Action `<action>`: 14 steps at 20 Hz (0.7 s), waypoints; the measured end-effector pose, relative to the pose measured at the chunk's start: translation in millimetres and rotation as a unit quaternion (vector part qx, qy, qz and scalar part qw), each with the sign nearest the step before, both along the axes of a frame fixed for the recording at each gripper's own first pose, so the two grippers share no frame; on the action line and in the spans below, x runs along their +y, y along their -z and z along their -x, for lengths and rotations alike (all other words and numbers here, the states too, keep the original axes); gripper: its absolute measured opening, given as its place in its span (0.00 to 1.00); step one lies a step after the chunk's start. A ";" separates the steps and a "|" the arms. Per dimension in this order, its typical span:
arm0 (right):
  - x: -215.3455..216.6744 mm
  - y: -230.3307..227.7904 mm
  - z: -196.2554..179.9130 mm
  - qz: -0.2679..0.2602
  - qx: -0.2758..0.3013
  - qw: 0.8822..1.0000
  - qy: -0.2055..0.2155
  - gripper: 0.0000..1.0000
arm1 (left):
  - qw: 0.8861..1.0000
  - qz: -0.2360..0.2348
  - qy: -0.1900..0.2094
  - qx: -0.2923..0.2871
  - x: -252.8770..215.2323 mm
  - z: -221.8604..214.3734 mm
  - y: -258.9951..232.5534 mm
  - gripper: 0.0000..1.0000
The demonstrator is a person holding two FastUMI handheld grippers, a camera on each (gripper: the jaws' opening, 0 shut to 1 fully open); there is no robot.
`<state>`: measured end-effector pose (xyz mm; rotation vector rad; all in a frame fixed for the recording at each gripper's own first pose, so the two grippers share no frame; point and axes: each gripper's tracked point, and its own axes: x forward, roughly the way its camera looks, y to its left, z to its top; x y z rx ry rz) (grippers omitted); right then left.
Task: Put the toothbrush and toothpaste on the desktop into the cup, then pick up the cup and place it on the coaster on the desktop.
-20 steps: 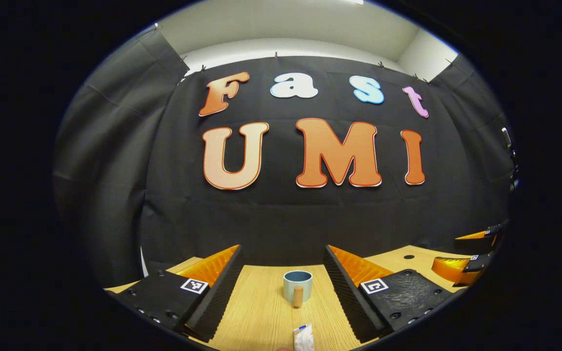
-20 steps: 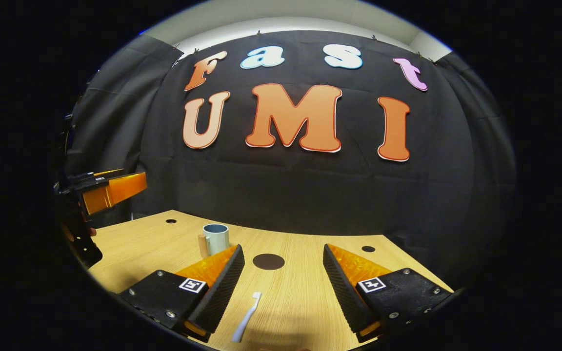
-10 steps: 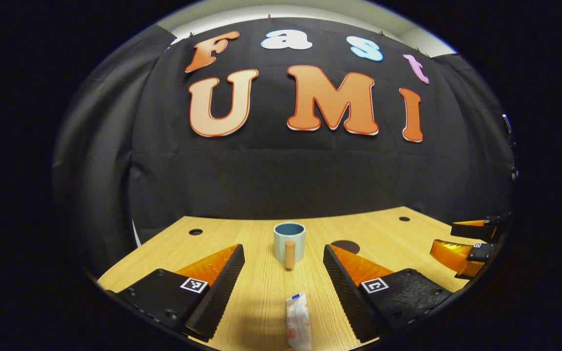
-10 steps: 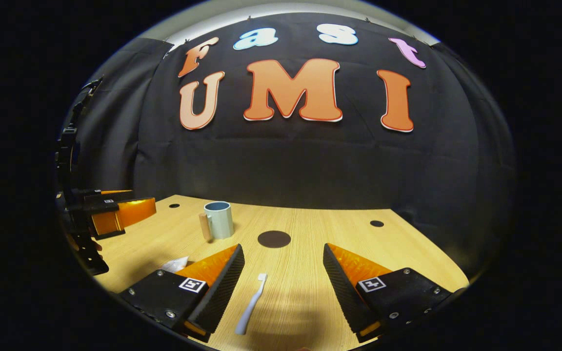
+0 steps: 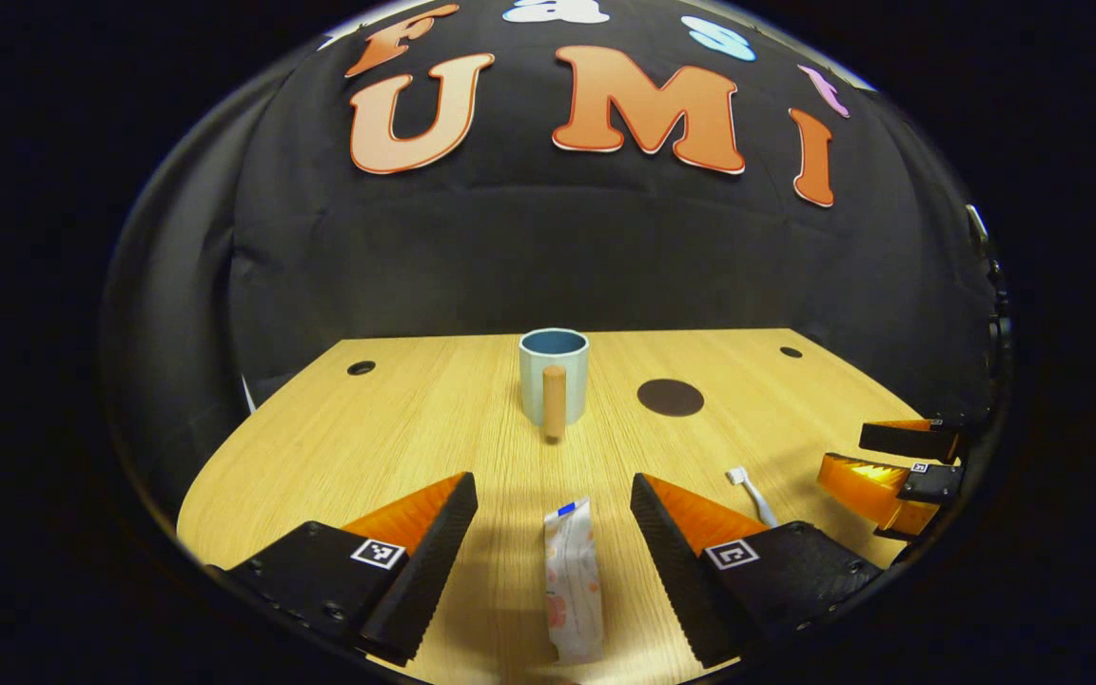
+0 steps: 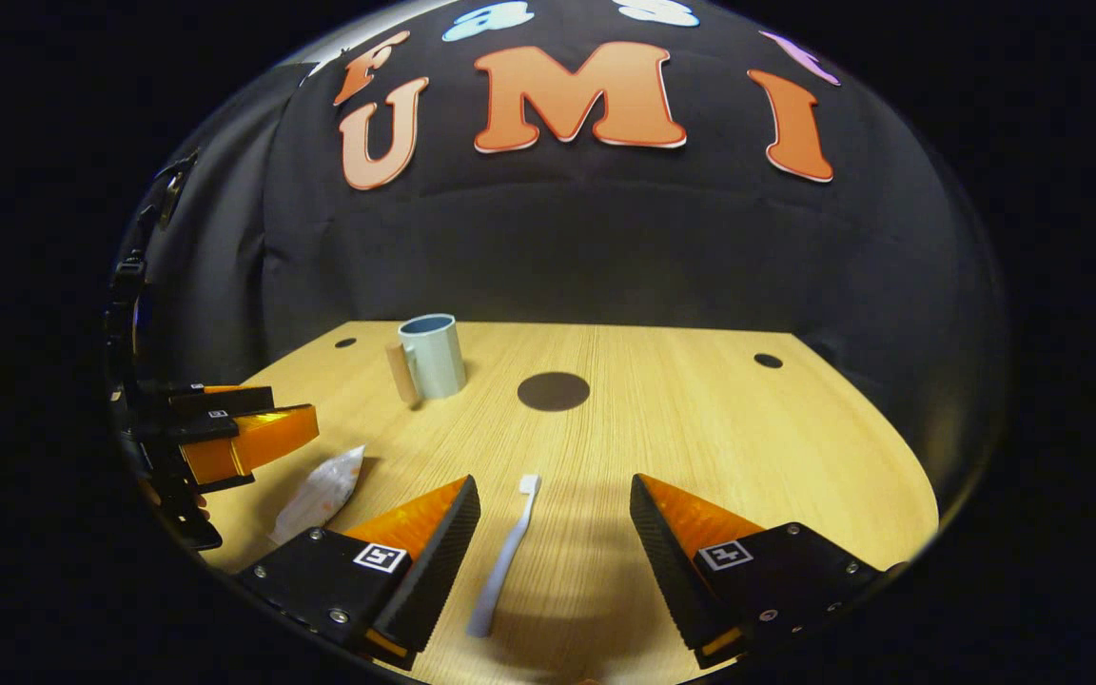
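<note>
- Two grippers hovering over the wooden desktop [image 5: 396, 419], neither one touching anything.
- Left gripper [image 5: 554, 533]: holding its fingers wide apart above the toothpaste [image 5: 573, 580], which is lying flat on the desktop in the gap between them, lengthwise along the view, blue-capped end pointing away toward the cup.
- Right gripper [image 6: 556, 533]: likewise keeping its fingers spread, nothing clamped, with the toothbrush [image 6: 504, 561] lying on the desktop between them, nearer the left finger, bristle head pointing away toward the coaster.
- Standing upright farther back on the desktop: the pale blue cup [image 5: 554, 385] with its wooden handle turned toward the left gripper view, well apart from both the toothpaste and the toothbrush; seeing nothing inside it from these angles.
- Lying flat just to the right of the cup in the left gripper view: the dark round coaster [image 5: 670, 398], bare, not touching the cup.
- Showing at the right edge of the left gripper view: the right gripper, with the toothbrush head on the desktop just beside it.
- Showing at the left edge of the right gripper view: the left gripper, hanging above the toothpaste.
</note>
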<state>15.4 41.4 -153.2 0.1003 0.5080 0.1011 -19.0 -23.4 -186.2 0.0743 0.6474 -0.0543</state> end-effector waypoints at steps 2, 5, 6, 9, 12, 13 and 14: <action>7.4 17.1 1.5 0.000 0.034 0.999 -0.009 0.94 | 1.000 -0.002 0.001 0.022 1.3 4.1 14.7 0.98; 14.3 38.3 -0.4 -0.001 0.071 0.997 -0.011 0.88 | 0.999 -0.006 0.004 0.050 1.4 5.7 27.4 0.98; 17.0 42.9 -1.4 -0.004 0.080 0.997 -0.010 0.86 | 0.998 -0.009 0.005 0.059 2.9 8.3 32.9 0.98; 20.1 58.4 -4.0 0.011 0.103 0.995 -0.013 0.79 | 0.996 -0.013 0.000 0.090 5.0 11.7 48.6 0.98; 23.6 69.9 -2.1 0.033 0.128 0.991 -0.021 0.75 | 0.992 -0.021 -0.007 0.121 8.4 15.4 60.5 0.99; 26.7 69.3 0.1 0.032 0.135 0.990 -0.025 0.71 | 0.991 -0.024 -0.010 0.128 8.9 16.1 63.2 0.98; 27.8 67.1 -3.1 0.031 0.134 0.990 -0.022 0.67 | 0.991 -0.024 -0.009 0.135 8.6 16.5 69.3 0.98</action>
